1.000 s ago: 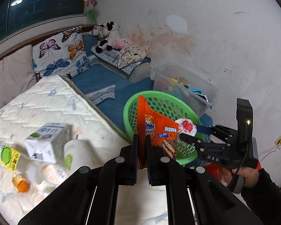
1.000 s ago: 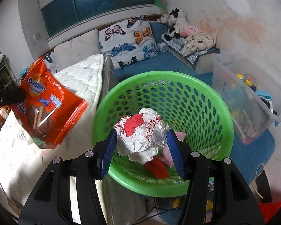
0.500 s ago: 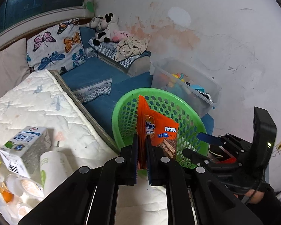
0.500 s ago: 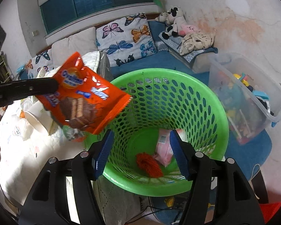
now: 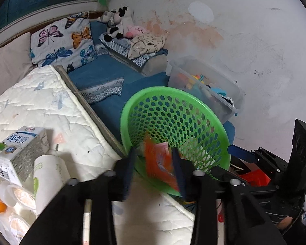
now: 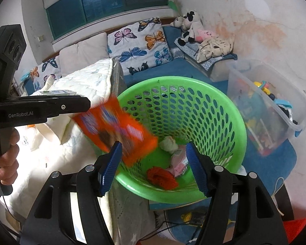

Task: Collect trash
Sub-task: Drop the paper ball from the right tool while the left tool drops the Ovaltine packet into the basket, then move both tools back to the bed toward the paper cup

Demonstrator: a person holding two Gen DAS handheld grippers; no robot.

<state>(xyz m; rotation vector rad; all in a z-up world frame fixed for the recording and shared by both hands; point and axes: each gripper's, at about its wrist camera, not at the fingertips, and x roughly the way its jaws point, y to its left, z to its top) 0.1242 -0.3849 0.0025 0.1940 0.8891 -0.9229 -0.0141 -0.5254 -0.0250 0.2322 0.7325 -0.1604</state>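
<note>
1. Between the spread fingers of the left tongs (image 5: 154,170), the orange snack packet (image 5: 160,164) is showing blurred and touching neither finger, over the near rim of the green basket (image 5: 185,106); these tongs are standing released.
2. Ahead of the right tongs (image 6: 154,164), the same orange snack packet (image 6: 116,130) is hanging tilted and blurred across the left rim of the green basket (image 6: 230,110), its lower corner inside.
3. The right tongs are gaping wide and gripping nothing, their blue pads sitting on either side of the basket's near rim.
4. Beyond the right tongs, on the basket floor, a crumpled paper ball (image 6: 169,144), a pink wrapper (image 6: 179,161) and a red-orange clump (image 6: 162,177) are lying close together.
5. To the left of the left tongs, on the quilted mattress (image 5: 51,106), a milk carton (image 5: 18,149), a white paper cup (image 5: 49,181) and small lidded cups (image 5: 20,196) are lying grouped.
6. To the right of both tongs, beside the basket, a clear storage bin (image 6: 275,110) with toys is standing against the wall.
7. Far ahead of the tongs, a butterfly cushion (image 5: 63,40) and plush toys (image 5: 118,24) are resting on the blue bedding.
</note>
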